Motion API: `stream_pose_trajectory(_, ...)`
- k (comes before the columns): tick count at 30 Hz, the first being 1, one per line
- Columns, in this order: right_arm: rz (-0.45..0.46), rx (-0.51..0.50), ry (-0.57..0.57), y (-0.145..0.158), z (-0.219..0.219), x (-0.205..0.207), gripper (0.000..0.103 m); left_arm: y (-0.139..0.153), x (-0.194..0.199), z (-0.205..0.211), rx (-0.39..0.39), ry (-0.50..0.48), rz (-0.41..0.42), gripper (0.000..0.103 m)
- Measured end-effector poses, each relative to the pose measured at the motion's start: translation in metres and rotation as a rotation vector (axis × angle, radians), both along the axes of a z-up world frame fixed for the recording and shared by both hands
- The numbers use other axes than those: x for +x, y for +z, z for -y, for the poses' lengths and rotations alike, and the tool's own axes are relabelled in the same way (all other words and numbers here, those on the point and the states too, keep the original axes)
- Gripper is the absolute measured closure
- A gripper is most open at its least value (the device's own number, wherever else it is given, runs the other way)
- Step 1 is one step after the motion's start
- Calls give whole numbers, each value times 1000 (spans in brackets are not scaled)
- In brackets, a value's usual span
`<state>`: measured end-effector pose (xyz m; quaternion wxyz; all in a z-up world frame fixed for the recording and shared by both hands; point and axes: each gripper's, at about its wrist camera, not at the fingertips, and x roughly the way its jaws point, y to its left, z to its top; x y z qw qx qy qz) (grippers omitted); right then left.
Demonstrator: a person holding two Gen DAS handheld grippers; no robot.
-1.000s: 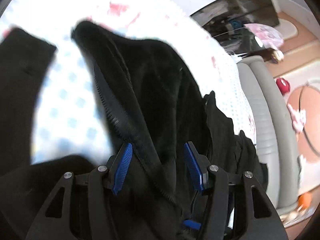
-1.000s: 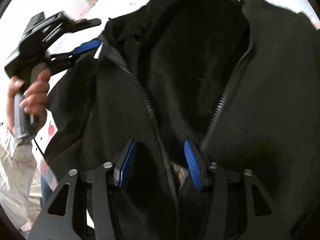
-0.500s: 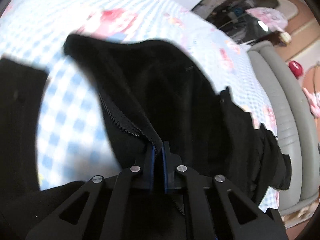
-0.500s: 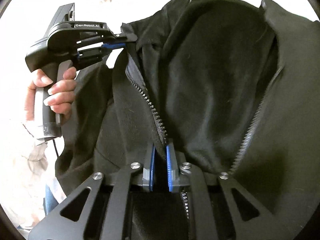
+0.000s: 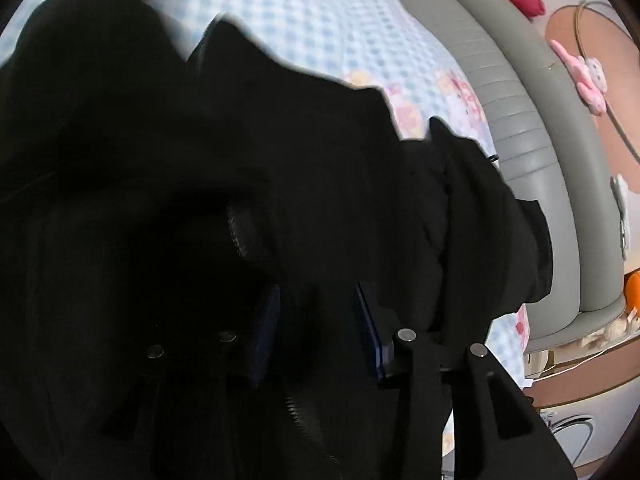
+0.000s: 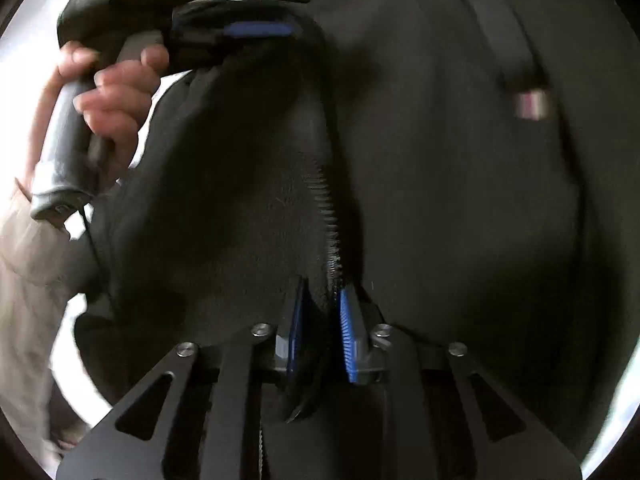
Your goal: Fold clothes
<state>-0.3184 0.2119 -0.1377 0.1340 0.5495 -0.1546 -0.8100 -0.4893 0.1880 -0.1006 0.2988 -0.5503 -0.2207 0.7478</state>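
Two grippers on one black zip-up jacket (image 5: 320, 160), which lies on the checked bedsheet (image 5: 360, 32), likely after carrying one front panel across. Left gripper (image 5: 316, 328) jaws opening, fabric loose between. Right gripper (image 6: 322, 320) jaws opening around the zipper edge (image 6: 326, 200). Half a second ago both pinched tight.

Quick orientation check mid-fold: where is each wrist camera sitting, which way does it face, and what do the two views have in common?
Left wrist: sits on the left gripper, looking down over the black zip-up fleece jacket to the blue checked bedsheet and grey padded bed frame; its jaws are opening around fabric.
Right wrist: sits on the right gripper, facing the jacket's zipper; jaws opening, the zipper edge between them; the person's hand holding the left gripper shows upper left.
Shared: the jacket.
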Motion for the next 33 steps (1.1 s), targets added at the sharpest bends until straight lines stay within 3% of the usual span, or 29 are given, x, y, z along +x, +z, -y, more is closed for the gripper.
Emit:
stream_pose_trajectory(3,-25,-32,25,8,-11,-4,76,13,15,35,24,37,-106,61)
stream_pose_trajectory(5,-45,-30,57,16,-13,-14,73,23,19,71,-9,111,-160,49)
stream_pose_trajectory(7,-58,-15,68,18,-16,-30,73,22,17,101,-112,194,-166,46)
stream_pose_trajectory(11,-49,-19,73,10,-19,-60,67,-9,24,166,-249,289,-84,46)
stream_pose_trajectory(12,-46,-25,77,7,-18,-66,58,-19,30,179,-280,295,-63,53)
stream_pose_trajectory(13,-40,-17,83,1,-10,-66,56,-29,36,192,-315,302,-47,57)
stream_pose_trajectory(14,-18,16,83,-8,-11,-68,58,-33,44,201,-397,314,-61,62)
stream_pose_trajectory(15,3,44,81,-16,-12,-69,67,-36,53,209,-469,324,-74,60)
stream_pose_trajectory(16,11,36,60,-20,-16,-67,73,-36,61,218,-459,335,-78,60)
stream_pose_trajectory(18,19,-24,-6,-15,-34,-63,74,-28,82,244,-363,408,-45,61)
stream_pose_trajectory(20,16,-53,-23,-2,-43,-55,73,-13,106,252,-324,416,-65,61)
stream_pose_trajectory(23,-15,-82,13,16,-41,-36,72,13,156,248,-245,369,-156,52)
stream_pose_trajectory(26,-7,-94,80,19,-10,-10,64,28,197,230,-147,317,-193,46)
stream_pose_trajectory(29,37,-116,85,8,-4,13,63,33,219,212,-143,333,-177,44)
stream_pose_trajectory(33,50,-143,83,2,7,46,63,12,258,217,-77,429,-94,44)
